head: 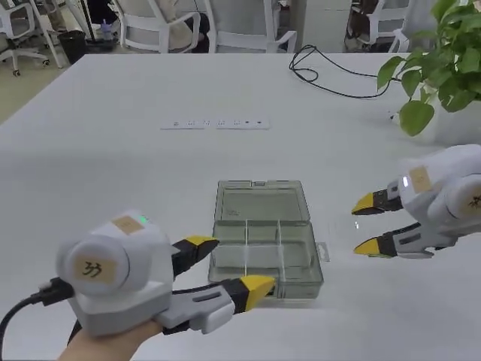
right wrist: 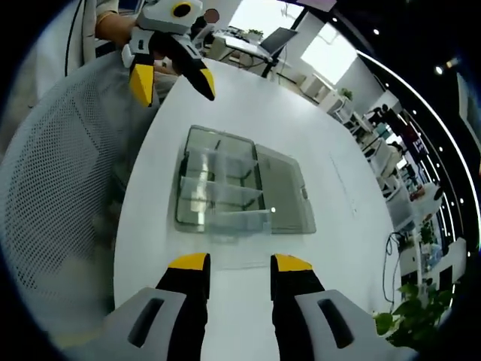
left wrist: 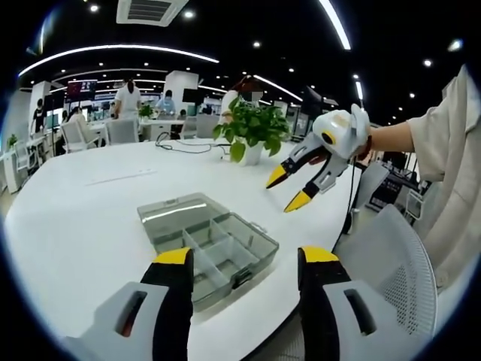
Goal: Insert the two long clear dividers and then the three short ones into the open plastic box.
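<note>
Seemingly last step: box (head: 263, 226) lies open on table (head: 113, 165), dividers (head: 279, 244) standing inside. Left gripper (head: 229, 263) and right gripper (head: 367, 225) flank it, both agape, empty. Next: check seating, press any raised divider down.

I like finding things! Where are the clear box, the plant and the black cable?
clear box (head: 261, 201), head view, its open lid.
plant (head: 415, 116), head view, a leaf.
black cable (head: 297, 73), head view, its loop.
</note>
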The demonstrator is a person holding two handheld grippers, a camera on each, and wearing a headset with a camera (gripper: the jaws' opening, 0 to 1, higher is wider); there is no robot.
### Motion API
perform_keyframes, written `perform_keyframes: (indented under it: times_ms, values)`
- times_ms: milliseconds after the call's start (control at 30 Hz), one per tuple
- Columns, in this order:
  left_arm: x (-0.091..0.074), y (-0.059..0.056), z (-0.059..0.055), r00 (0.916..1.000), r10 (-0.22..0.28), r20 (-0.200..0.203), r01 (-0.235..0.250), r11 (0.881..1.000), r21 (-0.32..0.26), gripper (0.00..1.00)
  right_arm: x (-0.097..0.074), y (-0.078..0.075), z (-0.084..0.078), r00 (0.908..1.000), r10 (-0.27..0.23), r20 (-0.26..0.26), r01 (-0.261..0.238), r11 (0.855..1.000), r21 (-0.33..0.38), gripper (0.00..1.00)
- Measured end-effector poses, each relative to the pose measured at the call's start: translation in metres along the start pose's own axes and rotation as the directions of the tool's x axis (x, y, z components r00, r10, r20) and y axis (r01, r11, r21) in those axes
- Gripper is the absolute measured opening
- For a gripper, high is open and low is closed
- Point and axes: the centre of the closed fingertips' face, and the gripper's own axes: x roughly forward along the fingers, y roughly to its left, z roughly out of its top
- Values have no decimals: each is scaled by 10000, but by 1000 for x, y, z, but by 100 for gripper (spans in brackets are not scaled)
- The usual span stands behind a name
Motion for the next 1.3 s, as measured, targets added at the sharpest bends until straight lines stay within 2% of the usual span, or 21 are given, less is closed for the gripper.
perform_keyframes:
  times_ms: [133, 267, 533, 700, 833, 1100, 1300]
  values:
    - [1, -2, 4, 9997, -87, 237, 97, 9992, -400, 53, 3, 6, 23, 9991, 96, 422, -82, 9994, -329, 32]
    - [1, -2, 4, 9997, -103, 236, 118, 9978, -652, 46, 6, 12, 41, 9976, 155, 668, -115, 9982, -589, 32]
    - [2, -3, 5, 9980, -293, 554, 380, 9856, -1650, 36, 12, 24, 74, 9923, 304, 1198, -181, 9946, -1022, 32]
    - [3, -5, 5, 9978, -364, 548, 464, 9801, -1929, 30, 13, 29, 94, 9864, 383, 1597, -195, 9928, -1180, 32]
    - [4, -6, 7, 9967, -459, 662, 592, 9749, -2146, 24, 15, 31, 107, 9823, 367, 1837, -141, 9923, -1227, 32]
    - [3, -5, 11, 9941, -574, 925, 801, 9609, -2651, 11, 16, 32, 121, 9764, 292, 2141, 25, 9892, -1464, 32]
    - [2, -4, 11, 9931, -647, 977, 916, 9484, -3035, 3, 17, 34, 132, 9726, 246, 2311, 146, 9860, -1661, 32]
